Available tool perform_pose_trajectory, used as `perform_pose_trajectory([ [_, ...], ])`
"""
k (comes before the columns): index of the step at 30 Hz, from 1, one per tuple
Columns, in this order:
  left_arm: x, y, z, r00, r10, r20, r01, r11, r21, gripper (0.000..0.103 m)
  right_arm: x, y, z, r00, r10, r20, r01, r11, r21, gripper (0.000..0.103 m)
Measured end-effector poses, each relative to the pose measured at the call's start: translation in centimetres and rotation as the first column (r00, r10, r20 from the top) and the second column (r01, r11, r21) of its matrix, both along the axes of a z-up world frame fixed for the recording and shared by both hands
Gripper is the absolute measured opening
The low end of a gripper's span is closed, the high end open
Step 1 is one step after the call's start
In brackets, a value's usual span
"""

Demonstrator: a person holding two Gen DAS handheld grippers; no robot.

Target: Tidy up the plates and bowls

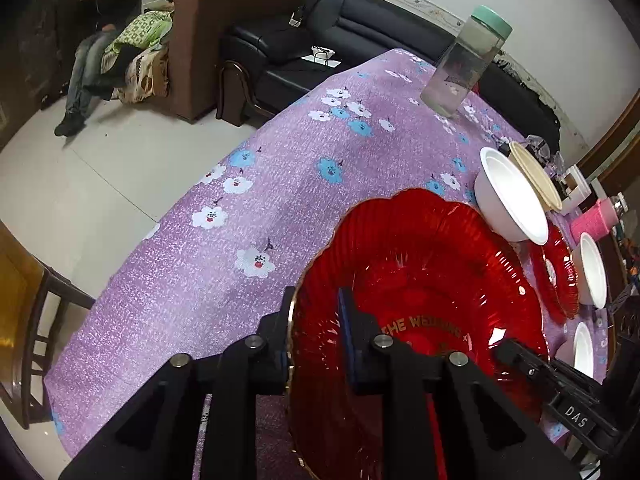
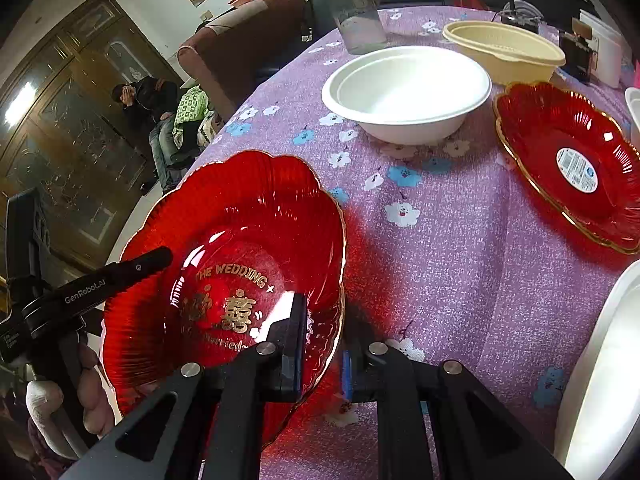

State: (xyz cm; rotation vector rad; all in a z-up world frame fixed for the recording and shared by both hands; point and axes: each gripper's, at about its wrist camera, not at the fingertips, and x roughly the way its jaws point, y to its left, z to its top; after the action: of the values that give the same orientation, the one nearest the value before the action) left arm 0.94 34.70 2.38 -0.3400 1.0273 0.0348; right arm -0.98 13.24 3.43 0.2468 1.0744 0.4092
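Red wedding plate (image 2: 224, 272) clamped at its rim by both left gripper (image 1: 316, 344) and right gripper (image 2: 322, 350), held above counter (image 2: 440, 280) edge; white bowl (image 2: 406, 94) at 12 o'clock

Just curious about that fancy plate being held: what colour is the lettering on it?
Gold, on the translucent red plate; it shows best in the right wrist view.

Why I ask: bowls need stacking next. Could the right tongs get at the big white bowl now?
Probably not yet: the right tongs seem closed on the red wedding plate's rim. Otherwise only tablecloth lies before the big white bowl.
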Motion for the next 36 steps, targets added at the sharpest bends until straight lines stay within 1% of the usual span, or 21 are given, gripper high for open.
perform_pose_trajectory([
  [1, -0.1, 0.1, -0.1, 1.0, 0.003, -0.006, -0.003, 1.0, -0.003, 0.023, -0.1, -0.1, 0.0, 1.0, -0.006, -0.006, 0.006, 1.0, 0.015, 0.017],
  [2, -0.3, 0.3, -0.2, 1.0, 0.008, -0.01, -0.009, 1.0, -0.021, 0.028, -0.2, -0.1, 0.1, 1.0, -0.009, -0.005, 0.009, 1.0, 0.026, 0.018],
  [4, -0.7, 1.0, 0.1, 1.0, 0.026, -0.003, -0.026, 0.997, -0.077, 0.036, -0.5, -0.3, 0.4, 1.0, -0.008, 0.009, 0.008, 0.999, 0.038, 0.018],
  [5, -1.0, 1.2, 0.4, 0.999, 0.037, 0.003, -0.037, 0.995, -0.089, 0.045, -0.7, -0.4, 0.6, 1.0, -0.009, 0.016, 0.008, 0.999, 0.048, 0.021],
  [6, -1.4, 1.6, 0.8, 0.998, 0.056, 0.014, -0.055, 0.994, -0.097, 0.054, -0.9, -0.5, 0.8, 1.0, -0.01, 0.021, 0.009, 0.998, 0.055, 0.028],
  [7, -2.0, 2.1, 1.5, 0.996, 0.082, 0.031, -0.078, 0.991, -0.106, 0.058, -1.1, -0.7, 1.0, 1.0, -0.012, 0.027, 0.01, 0.998, 0.067, 0.032],
  [9, -2.9, 2.5, 2.4, 0.992, 0.113, 0.057, -0.107, 0.988, -0.114, 0.065, -1.7, -1.2, 1.7, 0.998, -0.013, 0.054, 0.008, 0.996, 0.092, 0.047],
  [10, -3.5, 2.8, 3.1, 0.989, 0.134, 0.069, -0.125, 0.985, -0.116, 0.066, -2.0, -1.4, 2.0, 0.998, -0.013, 0.065, 0.007, 0.995, 0.095, 0.049],
  [12, -4.5, 3.1, 4.1, 0.982, 0.167, 0.089, -0.156, 0.98, -0.121, 0.075, -2.8, -1.8, 3.1, 0.995, -0.014, 0.099, 0.004, 0.996, 0.094, 0.05],
  [14, -6.0, 2.9, 5.6, 0.973, 0.187, 0.135, -0.171, 0.978, -0.121, 0.077, -3.8, -2.3, 3.9, 0.992, -0.013, 0.125, 0.0, 0.995, 0.101, 0.05],
  [16, -7.1, 2.1, 6.8, 0.968, 0.18, 0.176, -0.164, 0.981, -0.102, 0.082, -5.1, -3.4, 5.1, 0.987, -0.021, 0.159, 0.003, 0.993, 0.114, 0.05],
  [18, -8.2, 0.7, 8.2, 0.962, 0.153, 0.225, -0.14, 0.987, -0.072, 0.084, -6.3, -5.2, 6.2, 0.981, -0.039, 0.191, 0.015, 0.992, 0.127, 0.05],
  [20, -8.9, -1.6, 9.5, 0.959, 0.095, 0.268, -0.093, 0.995, -0.022, 0.085, -7.6, -7.5, 7.5, 0.971, -0.076, 0.226, 0.046, 0.99, 0.133, 0.05],
  [22, -9.1, -3.8, 10.4, 0.955, 0.037, 0.294, -0.043, 0.999, 0.015, 0.085, -9.1, -10.4, 8.4, 0.958, -0.138, 0.253, 0.103, 0.984, 0.148, 0.055],
  [23, -9.1, -5.1, 10.6, 0.954, 0.001, 0.3, -0.011, 0.999, 0.031, 0.085, -9.7, -11.9, 8.7, 0.949, -0.173, 0.262, 0.135, 0.978, 0.157, 0.058],
  [24, -9.0, -6.6, 10.9, 0.952, -0.044, 0.302, 0.033, 0.999, 0.041, 0.085, -10.2, -13.6, 9.0, 0.939, -0.212, 0.27, 0.172, 0.971, 0.164, 0.059],
  [27, -8.4, -10.9, 10.9, 0.945, -0.155, 0.287, 0.148, 0.988, 0.045, 0.085, -11.1, -18.7, 9.2, 0.909, -0.312, 0.277, 0.277, 0.947, 0.16, 0.06],
  [29, -8.0, -13.7, 10.3, 0.94, -0.214, 0.266, 0.209, 0.977, 0.045, 0.085, -11.7, -21.5, 8.8, 0.891, -0.37, 0.263, 0.342, 0.928, 0.146, 0.06],
  [31, -7.5, -16.8, 9.3, 0.933, -0.273, 0.236, 0.273, 0.961, 0.031, 0.085, -11.8, -23.7, 8.0, 0.881, -0.412, 0.233, 0.391, 0.911, 0.134, 0.06],
  [33, -6.8, -20.1, 8.1, 0.92, -0.333, 0.208, 0.334, 0.942, 0.03, 0.085, -12.0, -25.1, 7.1, 0.881, -0.424, 0.209, 0.405, 0.905, 0.128, 0.06],
  [36, -6.0, -24.2, 6.3, 0.906, -0.393, 0.157, 0.392, 0.919, 0.039, 0.085, -11.7, -25.8, 5.5, 0.893, -0.414, 0.176, 0.4, 0.91, 0.111, 0.06],
])
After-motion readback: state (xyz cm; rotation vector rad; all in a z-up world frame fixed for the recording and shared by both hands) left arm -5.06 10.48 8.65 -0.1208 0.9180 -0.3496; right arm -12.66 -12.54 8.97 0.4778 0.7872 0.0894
